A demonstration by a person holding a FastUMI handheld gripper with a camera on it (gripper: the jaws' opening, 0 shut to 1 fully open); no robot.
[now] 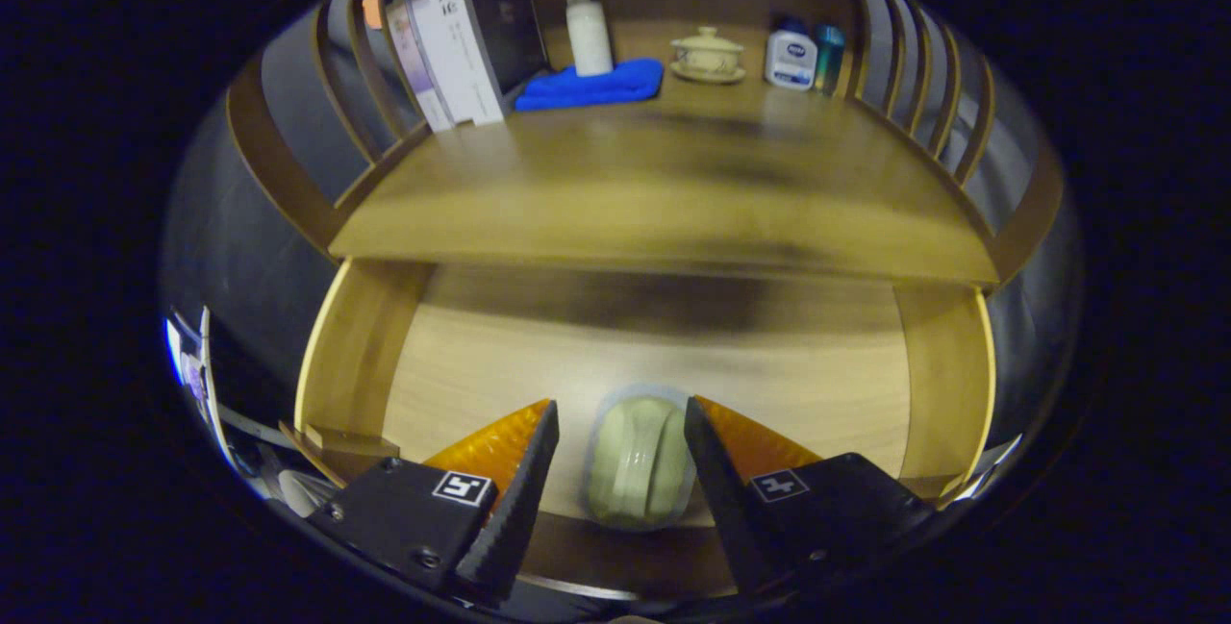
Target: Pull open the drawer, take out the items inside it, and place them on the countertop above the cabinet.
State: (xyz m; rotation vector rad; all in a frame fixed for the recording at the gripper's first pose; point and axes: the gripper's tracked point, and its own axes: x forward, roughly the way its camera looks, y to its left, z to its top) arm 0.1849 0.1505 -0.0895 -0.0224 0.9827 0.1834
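Green jar [639,462] between open tool [620,432] fingers, untouched.

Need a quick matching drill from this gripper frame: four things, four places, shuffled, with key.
Things:
1. pale green item
2. blue cloth
3. lidded cup on saucer
4. boxes

Places:
A. upright against the countertop's left rail
B. in the open drawer, between the fingers of the open gripper
C. mid-back of the countertop, right of the cloth
D. flat on the countertop under the white pump bottle

Pairs: 1-B, 2-D, 3-C, 4-A
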